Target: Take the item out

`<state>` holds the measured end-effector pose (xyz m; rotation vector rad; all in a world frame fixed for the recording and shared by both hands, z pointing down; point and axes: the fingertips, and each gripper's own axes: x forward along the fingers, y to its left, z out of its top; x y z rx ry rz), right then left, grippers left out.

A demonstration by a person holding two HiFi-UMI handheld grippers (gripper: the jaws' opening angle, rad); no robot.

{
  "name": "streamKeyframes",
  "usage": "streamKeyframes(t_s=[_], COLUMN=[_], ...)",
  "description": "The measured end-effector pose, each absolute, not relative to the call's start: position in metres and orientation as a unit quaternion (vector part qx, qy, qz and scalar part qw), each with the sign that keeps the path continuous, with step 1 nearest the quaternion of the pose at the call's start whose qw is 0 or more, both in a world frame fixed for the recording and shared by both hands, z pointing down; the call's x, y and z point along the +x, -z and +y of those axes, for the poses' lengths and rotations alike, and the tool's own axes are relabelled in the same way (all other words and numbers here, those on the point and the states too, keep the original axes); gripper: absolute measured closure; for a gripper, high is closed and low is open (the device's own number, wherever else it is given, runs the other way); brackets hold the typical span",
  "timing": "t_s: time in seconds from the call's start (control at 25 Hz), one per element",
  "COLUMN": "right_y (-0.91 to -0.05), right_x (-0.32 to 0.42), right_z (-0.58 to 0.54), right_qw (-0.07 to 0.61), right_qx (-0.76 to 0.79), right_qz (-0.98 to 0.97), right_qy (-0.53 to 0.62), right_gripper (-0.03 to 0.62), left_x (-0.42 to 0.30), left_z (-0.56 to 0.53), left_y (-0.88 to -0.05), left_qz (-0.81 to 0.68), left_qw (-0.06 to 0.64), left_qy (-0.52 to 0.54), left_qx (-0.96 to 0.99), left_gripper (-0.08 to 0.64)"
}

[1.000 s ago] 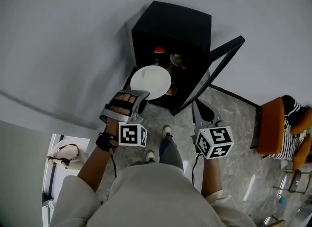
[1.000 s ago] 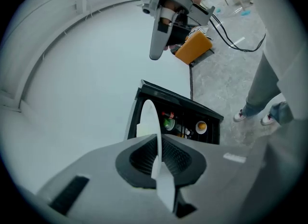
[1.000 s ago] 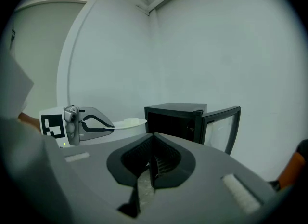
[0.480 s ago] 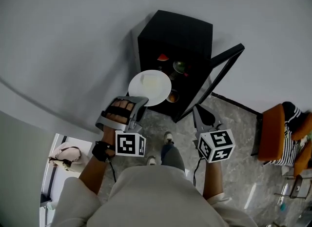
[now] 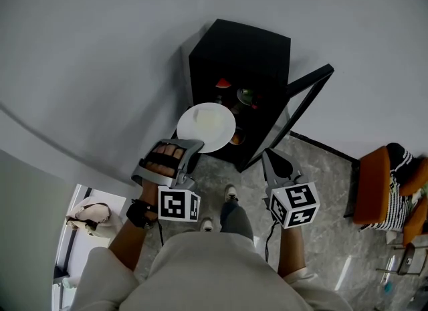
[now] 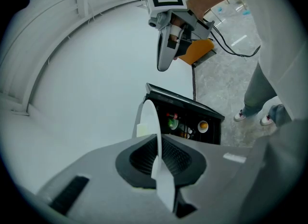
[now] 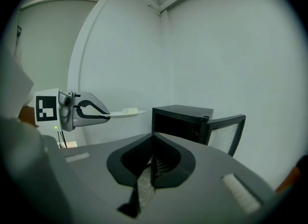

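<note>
Now that the plate (image 5: 206,127), clamped in the left tool (image 5: 192,146), has drawn clear of the cabinet (image 5: 241,52), removal looks done; right tool (image 5: 269,158) closed, empty.

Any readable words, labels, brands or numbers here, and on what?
No readable text anywhere.
Cubes on the left gripper and right gripper: square black-and-white markers only, no letters.
Items inside the black cabinet: any labels too small to read.
</note>
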<state>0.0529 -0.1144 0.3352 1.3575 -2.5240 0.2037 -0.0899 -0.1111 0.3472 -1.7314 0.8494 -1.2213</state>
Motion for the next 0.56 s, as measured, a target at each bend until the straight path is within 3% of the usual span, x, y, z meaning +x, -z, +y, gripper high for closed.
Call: streamKeyframes(t_s=[0.56], right_y=[-0.343], right_x=[0.046], right_z=[-0.105], right_qw=[0.133], right_qx=[0.456], right_qz=[-0.877], right_qy=[-0.071], right_gripper=[0.588], left_x=[-0.084], left_z=[-0.098], left_y=[-0.359], left_qz=[0.332], left_qw=[0.419], left_qy=[0.489], left_qx=[-0.689], left_gripper=[0.543])
